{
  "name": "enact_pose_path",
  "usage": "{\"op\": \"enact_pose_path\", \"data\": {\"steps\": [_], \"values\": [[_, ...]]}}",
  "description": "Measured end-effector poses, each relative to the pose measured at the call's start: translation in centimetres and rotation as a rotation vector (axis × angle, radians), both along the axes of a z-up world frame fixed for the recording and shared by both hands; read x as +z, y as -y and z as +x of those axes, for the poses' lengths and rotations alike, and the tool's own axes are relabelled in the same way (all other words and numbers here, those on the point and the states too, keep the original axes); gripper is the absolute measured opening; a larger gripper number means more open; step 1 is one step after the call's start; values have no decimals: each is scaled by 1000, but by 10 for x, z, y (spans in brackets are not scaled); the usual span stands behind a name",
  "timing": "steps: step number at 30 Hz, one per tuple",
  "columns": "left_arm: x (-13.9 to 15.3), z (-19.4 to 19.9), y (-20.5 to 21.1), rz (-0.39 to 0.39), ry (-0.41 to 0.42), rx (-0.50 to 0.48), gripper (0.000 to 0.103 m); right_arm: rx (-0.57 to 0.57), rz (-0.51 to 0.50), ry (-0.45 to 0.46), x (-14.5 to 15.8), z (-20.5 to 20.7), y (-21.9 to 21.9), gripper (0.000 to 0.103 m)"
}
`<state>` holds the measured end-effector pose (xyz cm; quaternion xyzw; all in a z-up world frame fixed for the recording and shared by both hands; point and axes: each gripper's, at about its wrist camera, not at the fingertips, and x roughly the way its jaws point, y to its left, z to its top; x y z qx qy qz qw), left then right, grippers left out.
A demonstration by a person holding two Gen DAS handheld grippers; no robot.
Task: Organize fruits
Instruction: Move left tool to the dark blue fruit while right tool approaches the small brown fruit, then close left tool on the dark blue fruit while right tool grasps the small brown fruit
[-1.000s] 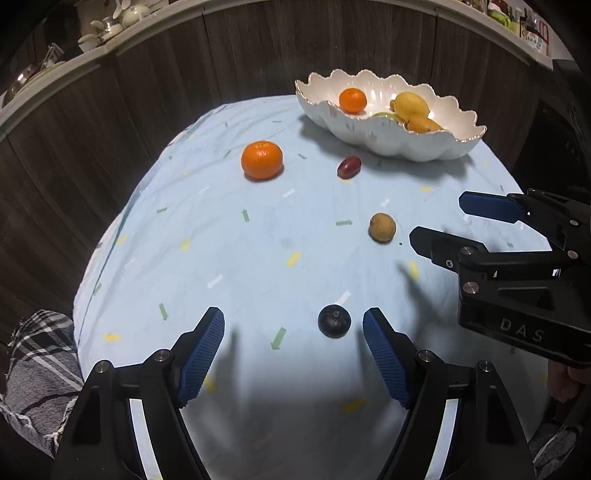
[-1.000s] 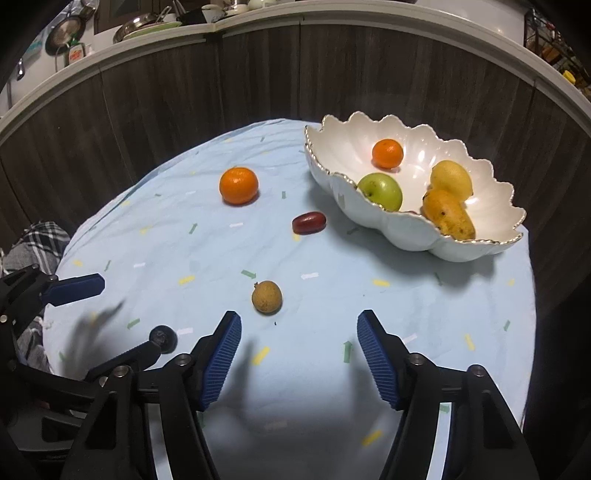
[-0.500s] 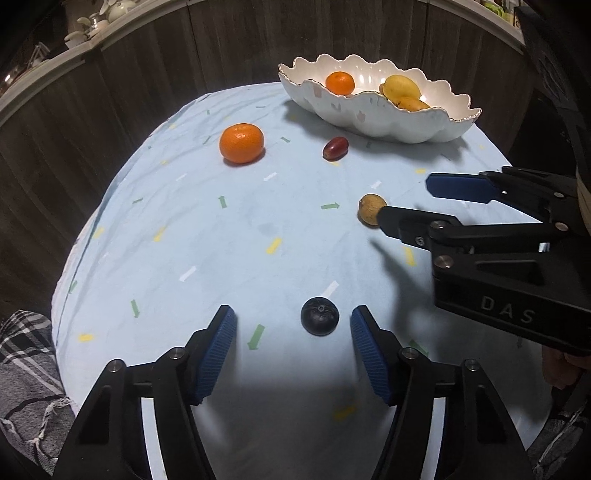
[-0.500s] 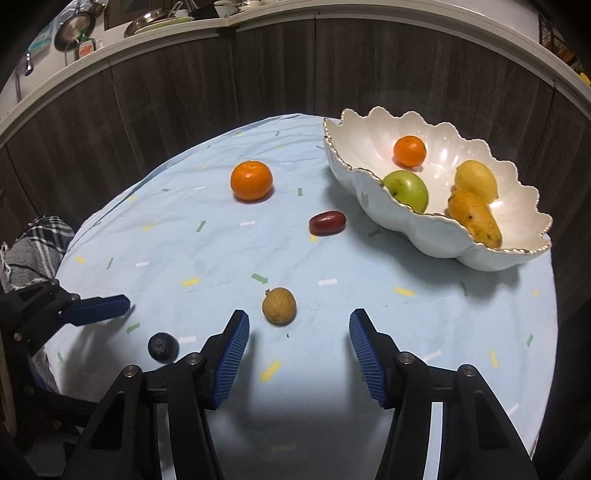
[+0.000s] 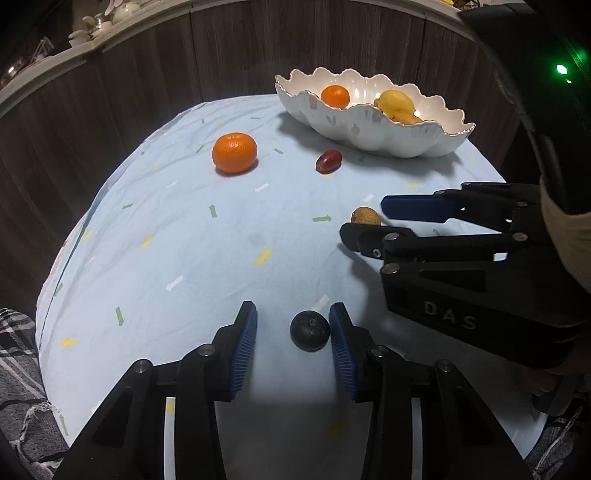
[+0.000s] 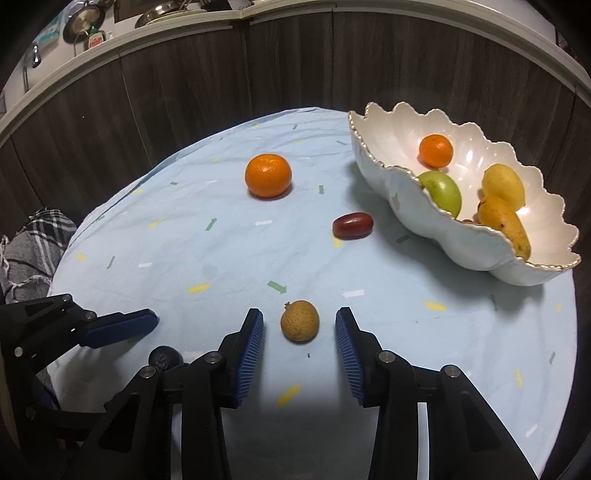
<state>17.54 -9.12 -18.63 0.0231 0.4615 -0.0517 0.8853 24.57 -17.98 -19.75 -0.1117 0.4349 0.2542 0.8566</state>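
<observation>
My left gripper (image 5: 293,325) is open around a small dark round fruit (image 5: 309,331), which lies on the cloth close to its right finger. My right gripper (image 6: 299,328) is open around a small brown round fruit (image 6: 299,320) on the cloth. An orange (image 6: 268,175) and a dark red oval fruit (image 6: 352,225) lie farther back. The white scalloped bowl (image 6: 461,240) at the back right holds a small orange, a green apple and two yellow fruits. In the left wrist view the right gripper (image 5: 364,221) straddles the brown fruit (image 5: 365,216).
The round table has a light blue cloth (image 6: 207,258) with small coloured marks. Dark wood panels stand behind it. A plaid cloth (image 6: 29,251) hangs at the left edge. A counter with dishes (image 6: 162,11) runs along the top.
Both grippers have moved forward and down and narrowed. The dark fruit now lies between the left fingers and the brown fruit between the right fingers.
</observation>
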Motion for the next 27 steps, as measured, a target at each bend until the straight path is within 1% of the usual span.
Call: {"op": "enact_pose_path", "data": {"steps": [1, 2, 4, 5, 18, 27], "values": [[0, -1, 0, -1, 5, -3, 34, 5, -2, -3, -1, 0, -1, 34], [0, -1, 1, -3, 8, -6, 32, 11, -4, -9, -3, 0, -3, 30], [1, -1, 1, -6, 11, -9, 24, 16, -9, -11, -5, 0, -4, 26], [1, -1, 1, -7, 11, -11, 22, 16, -10, -8, -5, 0, -4, 24], [4, -2, 1, -9, 14, -17, 20, -1, 21, -3, -1, -2, 1, 23], [13, -2, 2, 17, 52, -29, 20, -38, 38, -4, 7, -4, 7, 23]]}}
